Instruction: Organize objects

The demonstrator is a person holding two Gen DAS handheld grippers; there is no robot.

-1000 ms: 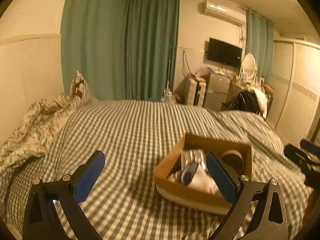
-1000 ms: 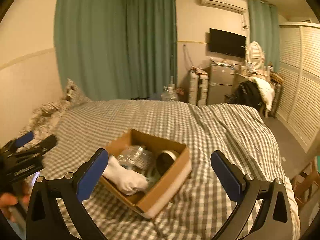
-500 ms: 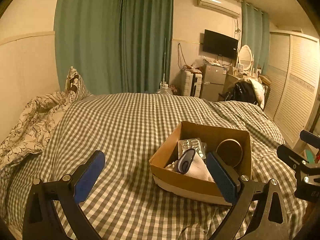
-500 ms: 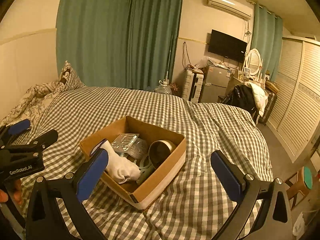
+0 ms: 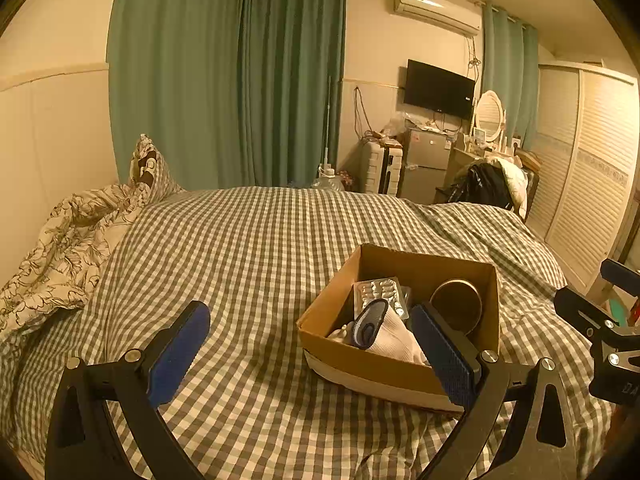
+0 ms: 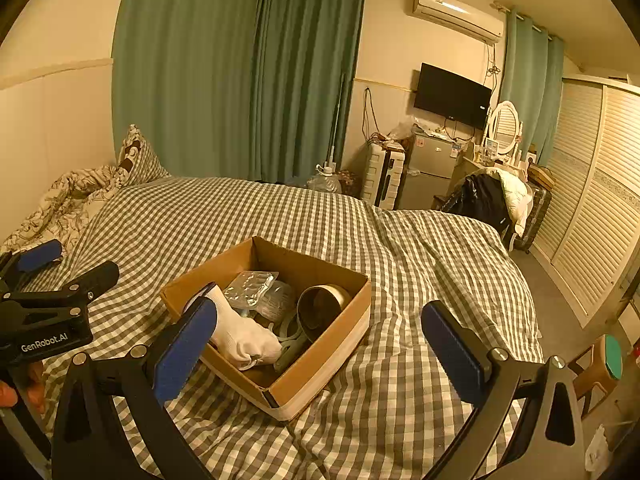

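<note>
An open cardboard box (image 5: pixel 340 350) (image 6: pixel 320 376) sits on the checked bed cover. Inside lie a white sock (image 5: pixel 394 338) (image 6: pixel 244 338) with a dark blue cuff, a silver blister pack (image 5: pixel 380 292) (image 6: pixel 250 286), a roll of tape (image 5: pixel 456 306) (image 6: pixel 320 306) and a grey item (image 6: pixel 290 346). My left gripper (image 5: pixel 310 354) is open and empty, held above the bed in front of the box's left side. My right gripper (image 6: pixel 320 354) is open and empty, held above the box's near corner. Each gripper shows at the edge of the other's view.
The checked bed (image 5: pixel 240 248) spreads around the box. A crumpled floral duvet (image 5: pixel 52 252) and a pillow (image 5: pixel 148 168) lie at the left. Beyond the bed stand a small fridge (image 6: pixel 428 172), a chair with clothes (image 6: pixel 492 200) and a slatted wardrobe (image 6: pixel 592 208).
Both views have risen and pulled back a little, so the box looks smaller and more of its inside shows. Both grippers stay open and empty.
</note>
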